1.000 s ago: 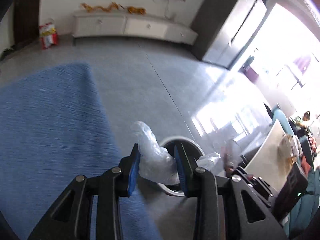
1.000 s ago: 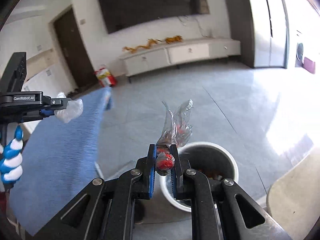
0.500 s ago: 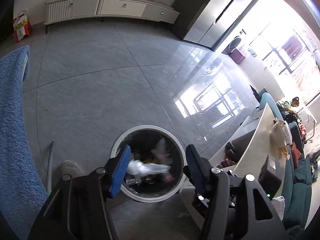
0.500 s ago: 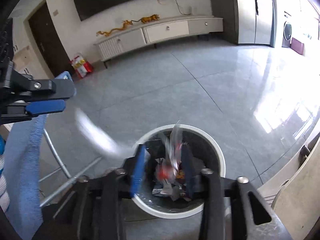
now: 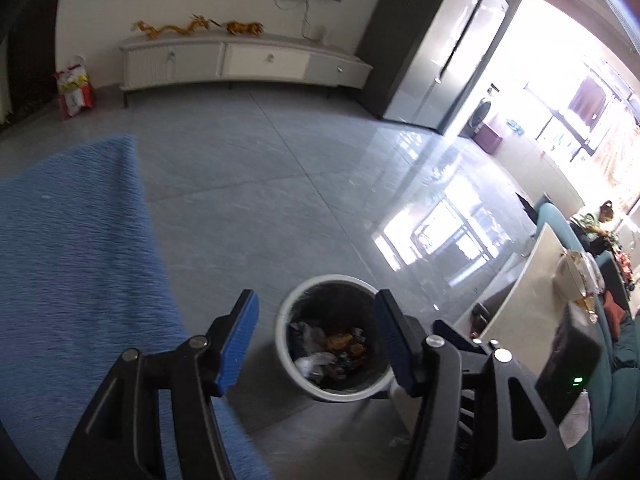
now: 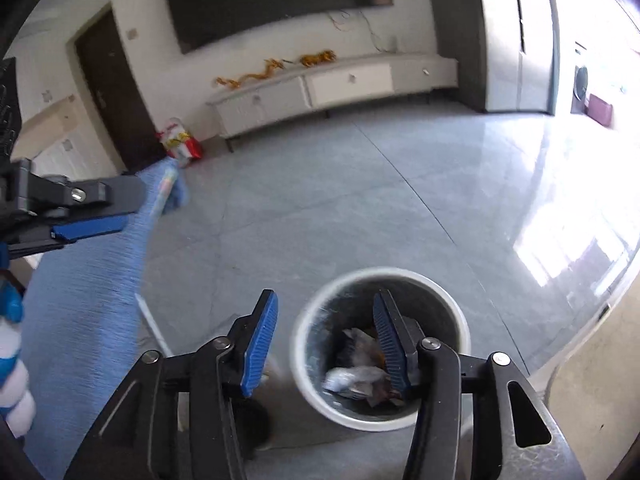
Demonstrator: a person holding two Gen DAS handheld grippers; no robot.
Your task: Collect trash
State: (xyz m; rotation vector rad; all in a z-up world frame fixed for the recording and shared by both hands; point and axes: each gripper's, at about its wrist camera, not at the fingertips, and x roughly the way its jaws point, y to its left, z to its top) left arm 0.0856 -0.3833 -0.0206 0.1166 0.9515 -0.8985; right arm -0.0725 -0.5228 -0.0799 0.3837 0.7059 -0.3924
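Note:
A white-rimmed round bin (image 5: 281,332) stands on the grey tile floor, with crumpled wrappers (image 5: 320,356) lying inside. My left gripper (image 5: 316,340) hangs above the bin, open, with nothing between its blue pads. In the right wrist view the same bin (image 6: 380,273) holds a whitish plastic wad (image 6: 352,376). My right gripper (image 6: 325,344) hovers over its left rim; its jaws are opening and nothing is between them. The left gripper (image 6: 116,214) also shows at the left edge, open and empty.
A blue cloth-covered table (image 5: 72,260) lies to the left, with a metal leg (image 6: 154,330) under it. A white TV cabinet (image 5: 240,64) and a red-and-yellow bag (image 5: 74,92) stand along the far wall. A beige tabletop (image 5: 532,280) is at the right, a seated person (image 5: 596,224) beyond it.
Both grippers opened over the bin. The clear plastic wad dropped from the left one and the red wrapper from the right one; both pairs of jaws now stand empty.

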